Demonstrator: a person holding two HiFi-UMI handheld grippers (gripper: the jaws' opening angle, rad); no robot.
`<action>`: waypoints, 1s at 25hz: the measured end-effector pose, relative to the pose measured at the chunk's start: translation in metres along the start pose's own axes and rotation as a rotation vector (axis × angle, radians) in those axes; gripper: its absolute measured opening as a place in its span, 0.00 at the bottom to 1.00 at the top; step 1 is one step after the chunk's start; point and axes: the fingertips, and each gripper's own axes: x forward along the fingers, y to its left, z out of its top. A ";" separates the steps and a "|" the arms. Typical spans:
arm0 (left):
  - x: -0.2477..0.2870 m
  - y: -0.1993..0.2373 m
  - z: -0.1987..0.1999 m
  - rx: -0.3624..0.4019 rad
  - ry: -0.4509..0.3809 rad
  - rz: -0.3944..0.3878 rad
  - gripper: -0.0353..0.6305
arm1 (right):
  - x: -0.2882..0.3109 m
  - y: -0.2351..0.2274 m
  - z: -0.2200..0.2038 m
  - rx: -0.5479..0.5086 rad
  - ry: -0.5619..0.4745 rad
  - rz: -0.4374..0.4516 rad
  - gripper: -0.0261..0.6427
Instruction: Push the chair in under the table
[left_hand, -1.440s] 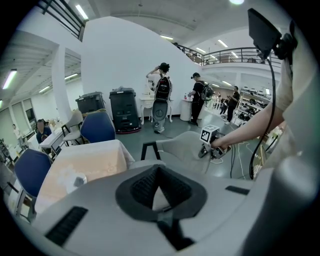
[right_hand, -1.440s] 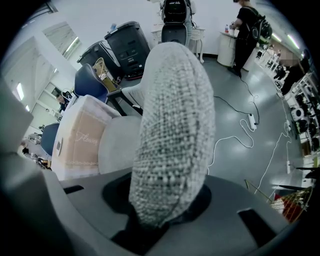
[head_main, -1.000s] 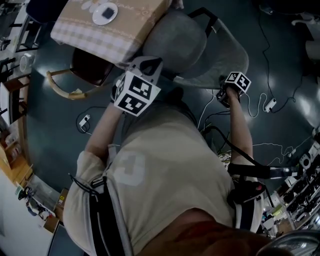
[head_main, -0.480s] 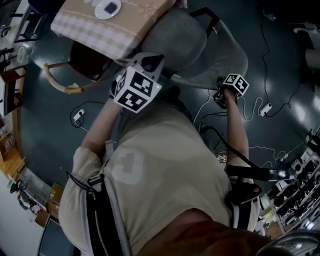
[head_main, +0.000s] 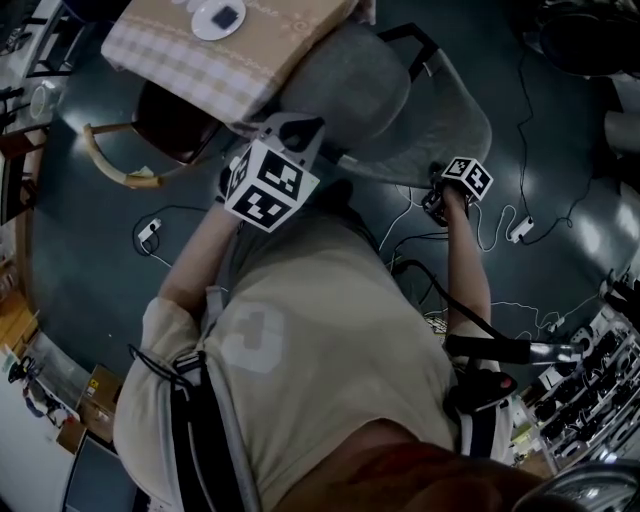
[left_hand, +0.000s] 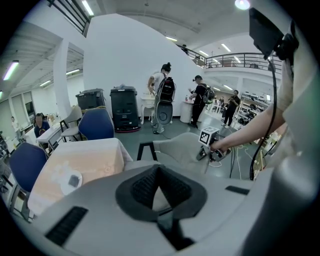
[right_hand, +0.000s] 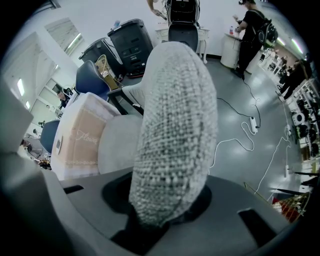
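Fingers on my right gripper (right_hand: 162, 215) pinch the knitted top edge of the chair (head_main: 350, 85) back, which stands up between them and fills that gripper's view. Those of my left gripper (left_hand: 159, 192) are pressed together on nothing, parked near the back's other end, and I cannot tell whether they touch it. Beyond both, the seat's front sits under the corner of the table (head_main: 180, 62), with the back well outside it. Against the head view a second ago, almost nothing has shifted between chair and table: the overlap looks the same, both grippers hold the same spots, and only the power strip (head_main: 517, 230) on the floor has slid in frame as the camera swung. I read that as a push that has paused or met resistance rather than finished, since much of the seat shows beyond the cloth (right_hand: 82, 135). As for writing, the cloth carries one pale cursive word that I cannot read surely; it seems to start with F. On the marker cubes (head_main: 268, 185) I see only black-and-white squares, no letters. On the shirt (head_main: 330, 300) sits a large pale figure, perhaps a C.
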 end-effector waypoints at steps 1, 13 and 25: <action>0.001 0.004 -0.003 -0.003 0.002 0.003 0.06 | 0.004 0.003 0.001 -0.001 0.002 -0.001 0.23; 0.005 0.024 -0.026 -0.032 0.024 0.021 0.06 | 0.020 0.014 0.004 0.003 0.005 -0.009 0.23; -0.005 0.030 -0.035 -0.033 0.046 0.053 0.06 | 0.020 0.038 0.009 -0.025 -0.002 0.012 0.24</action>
